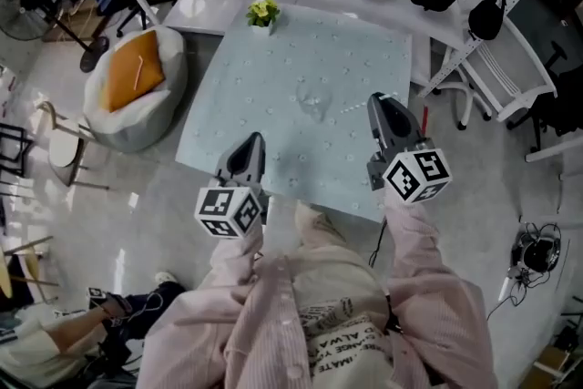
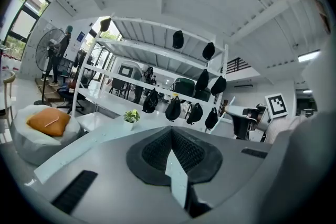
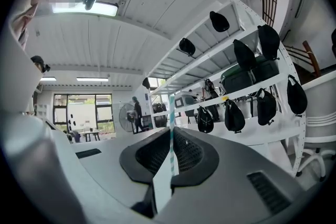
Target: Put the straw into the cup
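Carrying straw (image 3: 171, 110): right hand-held gripper (image 1: 381, 101) clamped on it; left hand-held gripper (image 1: 257, 139) closed, empty. Next: aim over cup (image 1: 314, 101).

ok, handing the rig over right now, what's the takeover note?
The left gripper: jaws together, nothing between them.
The right gripper: jaws shut on the striped straw, which sticks out past the tips.
The clear cup: faint, standing mid-table, apparently empty.
Done: straw is in hand.
Left: bring it over the cup and put it in.
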### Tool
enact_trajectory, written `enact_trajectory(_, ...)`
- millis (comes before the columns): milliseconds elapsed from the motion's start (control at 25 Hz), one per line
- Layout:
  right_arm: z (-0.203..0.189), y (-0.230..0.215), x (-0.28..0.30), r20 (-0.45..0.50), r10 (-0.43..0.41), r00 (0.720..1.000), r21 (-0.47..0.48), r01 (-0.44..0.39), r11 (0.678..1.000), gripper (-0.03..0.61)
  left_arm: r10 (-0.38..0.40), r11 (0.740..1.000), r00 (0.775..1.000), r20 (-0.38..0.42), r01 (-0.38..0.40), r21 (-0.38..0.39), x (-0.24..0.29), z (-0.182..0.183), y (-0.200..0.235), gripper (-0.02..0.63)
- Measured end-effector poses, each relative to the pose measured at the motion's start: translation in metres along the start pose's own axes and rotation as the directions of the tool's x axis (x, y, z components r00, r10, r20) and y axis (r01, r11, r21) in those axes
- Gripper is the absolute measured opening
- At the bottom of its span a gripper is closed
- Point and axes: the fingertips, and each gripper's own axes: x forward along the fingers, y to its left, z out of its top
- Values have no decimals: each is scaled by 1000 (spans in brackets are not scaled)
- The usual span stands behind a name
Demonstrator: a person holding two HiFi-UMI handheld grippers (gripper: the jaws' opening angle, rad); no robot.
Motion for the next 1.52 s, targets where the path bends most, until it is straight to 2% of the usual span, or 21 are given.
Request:
enact_trajectory(440, -18, -37, 88, -57, 23, 998, 50, -20, 999, 12, 0, 999, 998, -62, -3, -52, 81, 1, 36, -3)
enact_trajectory(800, -55, -54, 146, -137, 74, 988, 108, -59, 992, 12, 4, 996, 992, -129, -16, -91, 131, -15, 60, -3)
enact_trajectory(1160, -107, -56, 173, -229, 113, 967, 162, -77, 984, 12, 10, 987, 979, -202, -42, -156, 157, -49, 73, -3)
enact_trajectory(1520, -158, -53, 187, -329, 156, 931, 130, -119, 984, 12, 12, 978, 965, -263, -65, -196, 172, -80, 82, -3)
